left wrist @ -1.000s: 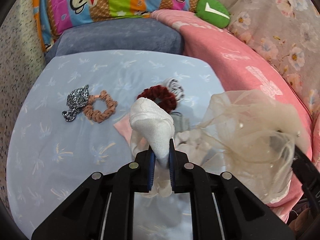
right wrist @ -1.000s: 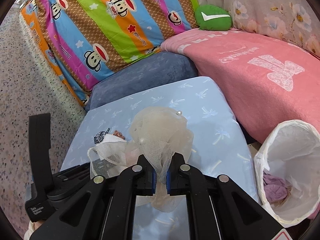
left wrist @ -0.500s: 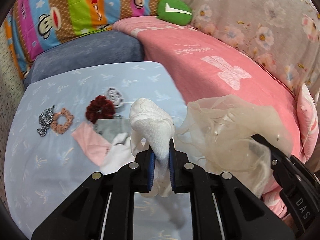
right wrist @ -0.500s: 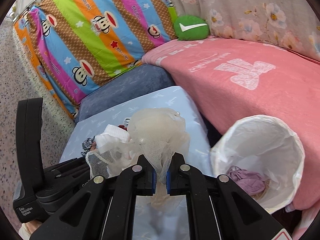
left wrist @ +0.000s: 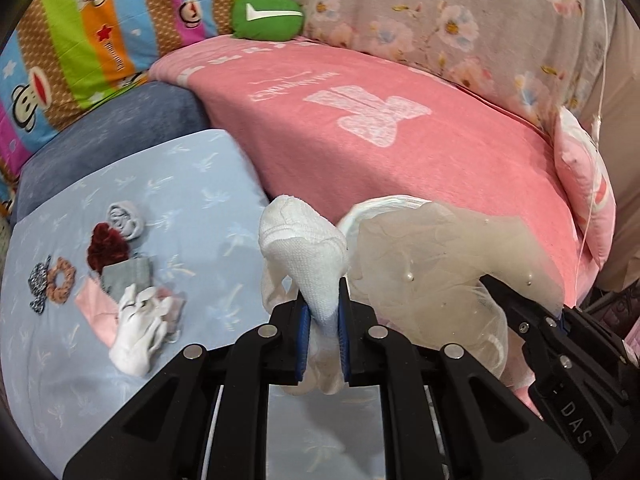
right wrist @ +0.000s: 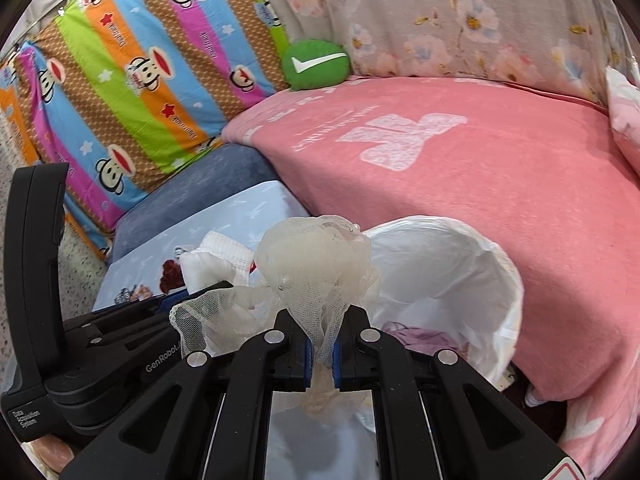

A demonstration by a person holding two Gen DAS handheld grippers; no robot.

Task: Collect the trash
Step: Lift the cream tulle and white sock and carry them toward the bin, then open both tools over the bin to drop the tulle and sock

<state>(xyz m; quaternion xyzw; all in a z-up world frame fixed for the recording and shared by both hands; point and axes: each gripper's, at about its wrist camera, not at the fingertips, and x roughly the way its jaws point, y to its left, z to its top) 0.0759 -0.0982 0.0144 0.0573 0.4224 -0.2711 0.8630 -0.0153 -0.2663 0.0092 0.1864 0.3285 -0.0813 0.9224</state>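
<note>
Two crumpled scraps: white cloth wad [left wrist: 304,248], beige beaded tulle [right wrist: 316,260].

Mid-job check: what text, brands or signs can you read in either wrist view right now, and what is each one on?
"DAS": on the right gripper body, seen from the left wrist.
"GenRobot.": on the left gripper body, cut off by the beige tulle.
"Data Acquisition System": on the same body.
White tick sign: green cushion.
Script on the pink blanket and striped monkey pillow: unreadable.
</note>
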